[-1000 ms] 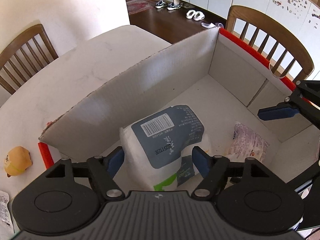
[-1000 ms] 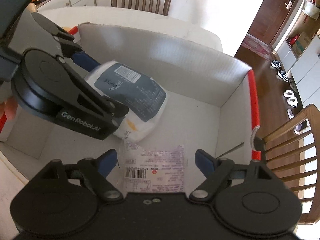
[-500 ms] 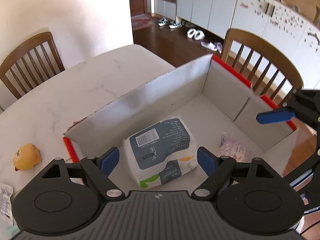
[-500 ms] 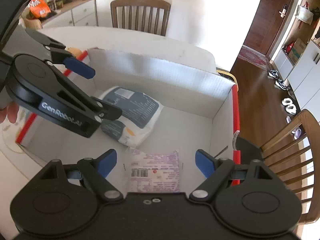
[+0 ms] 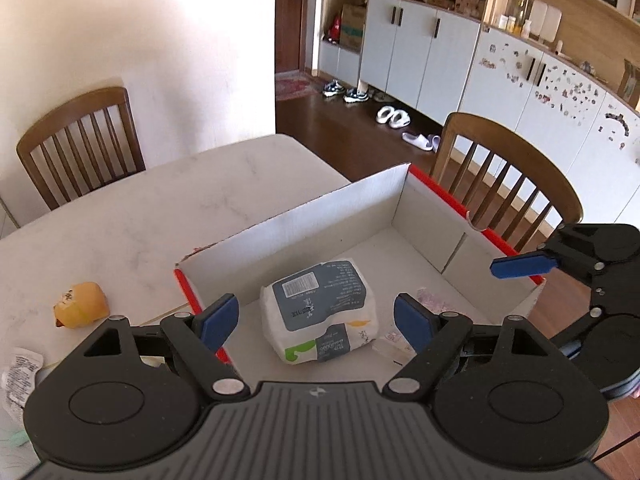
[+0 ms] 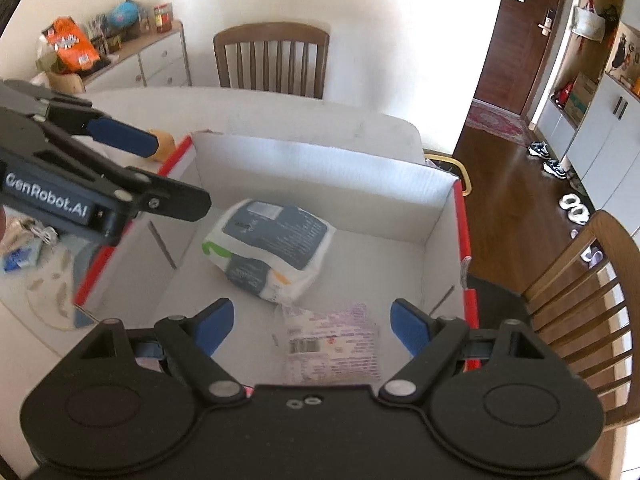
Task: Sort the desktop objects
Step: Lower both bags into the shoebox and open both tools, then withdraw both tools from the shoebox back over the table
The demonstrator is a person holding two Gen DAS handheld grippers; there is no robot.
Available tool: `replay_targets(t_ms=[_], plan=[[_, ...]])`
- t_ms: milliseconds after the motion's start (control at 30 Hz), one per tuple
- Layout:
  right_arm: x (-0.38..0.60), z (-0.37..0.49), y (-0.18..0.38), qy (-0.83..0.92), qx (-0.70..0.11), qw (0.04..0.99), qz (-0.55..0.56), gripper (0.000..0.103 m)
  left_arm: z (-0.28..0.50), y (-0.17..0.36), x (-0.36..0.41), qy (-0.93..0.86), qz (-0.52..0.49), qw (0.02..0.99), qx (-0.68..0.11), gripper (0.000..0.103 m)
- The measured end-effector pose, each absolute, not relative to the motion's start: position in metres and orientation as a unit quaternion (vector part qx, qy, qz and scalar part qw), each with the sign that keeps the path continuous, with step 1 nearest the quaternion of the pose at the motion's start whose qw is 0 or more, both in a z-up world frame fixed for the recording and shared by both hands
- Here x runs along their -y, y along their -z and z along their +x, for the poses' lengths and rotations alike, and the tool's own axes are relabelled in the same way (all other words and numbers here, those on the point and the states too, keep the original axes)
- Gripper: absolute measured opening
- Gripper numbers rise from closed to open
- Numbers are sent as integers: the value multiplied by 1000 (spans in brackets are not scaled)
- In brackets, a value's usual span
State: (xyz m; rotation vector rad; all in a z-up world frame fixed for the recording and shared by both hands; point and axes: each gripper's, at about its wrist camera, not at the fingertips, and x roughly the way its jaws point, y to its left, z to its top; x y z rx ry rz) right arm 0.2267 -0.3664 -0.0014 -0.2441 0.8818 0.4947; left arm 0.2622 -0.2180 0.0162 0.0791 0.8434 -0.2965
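Now both the left gripper [image 5: 316, 322] and right gripper [image 6: 308, 326] hover wide open and empty above the box [image 5: 320, 216], tissue pack [image 5: 320, 312] inside; approach the yellow toy [image 5: 80, 309] (alone on the worktop [image 5: 120, 208]) low and squarely.

Matt corrugated cardboard box [image 5: 340, 216]

My view takes in a white marble-patterned table [image 5: 132, 216] carrying an open cardboard box [image 5: 320, 220] with red edges. Well left of the box I see a yellow toy [image 5: 80, 309]; nearer the table's edge lies a crinkled printed wrapper [image 5: 18, 368]. A blue packet [image 6: 18, 258] rests beside scattered scraps.
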Motion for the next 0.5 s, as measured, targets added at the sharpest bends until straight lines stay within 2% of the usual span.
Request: replay_targets(t_ms=[500], plan=[[332,197,-21,-248,-389,883,-89,86,211,-40,170,148,8,914,-378,85]])
